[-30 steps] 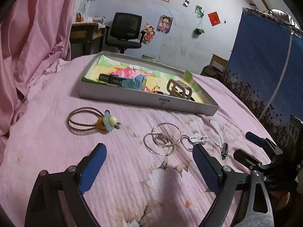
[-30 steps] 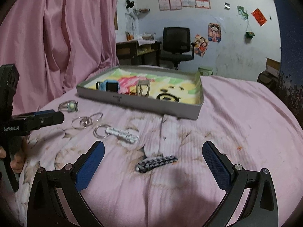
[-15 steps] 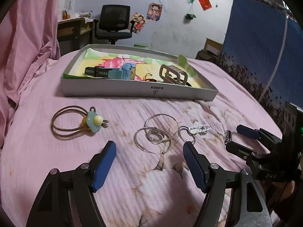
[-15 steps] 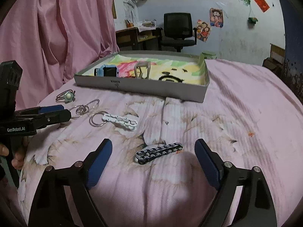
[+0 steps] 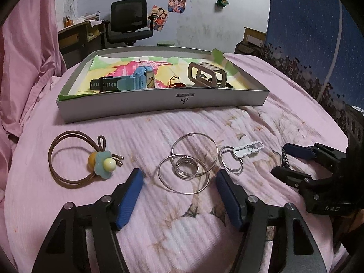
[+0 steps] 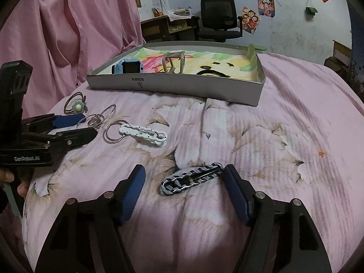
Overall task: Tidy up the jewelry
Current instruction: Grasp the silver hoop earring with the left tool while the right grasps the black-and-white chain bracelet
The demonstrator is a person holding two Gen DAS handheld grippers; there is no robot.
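Interlinked silver hoop rings (image 5: 188, 161) lie on the pink bedspread, just ahead of and between the blue fingertips of my left gripper (image 5: 178, 174). Its jaws are closing, and the pads stand clear of the rings. A black-and-white patterned hair clip (image 6: 192, 178) lies between the tips of my right gripper (image 6: 184, 170), whose jaws are also closing. The right pad is close to the clip's end, but nothing is pinched. A flower hair tie (image 5: 102, 162) and a white clip on a key ring (image 5: 248, 149) lie nearby. The grey box tray (image 5: 159, 100) stands behind them.
The tray holds a blue watch (image 5: 127, 83), a beige claw clip (image 5: 207, 75) and a red string piece (image 5: 175, 84). A pink curtain (image 6: 68, 34) hangs at the left and a blue cloth (image 5: 318, 34) at the right. An office chair (image 5: 129, 20) and a desk stand beyond.
Both grippers have narrowed their jaws and come nearer and lower, the left over the silver rings and the right around the patterned clip. The jewelry has not moved.
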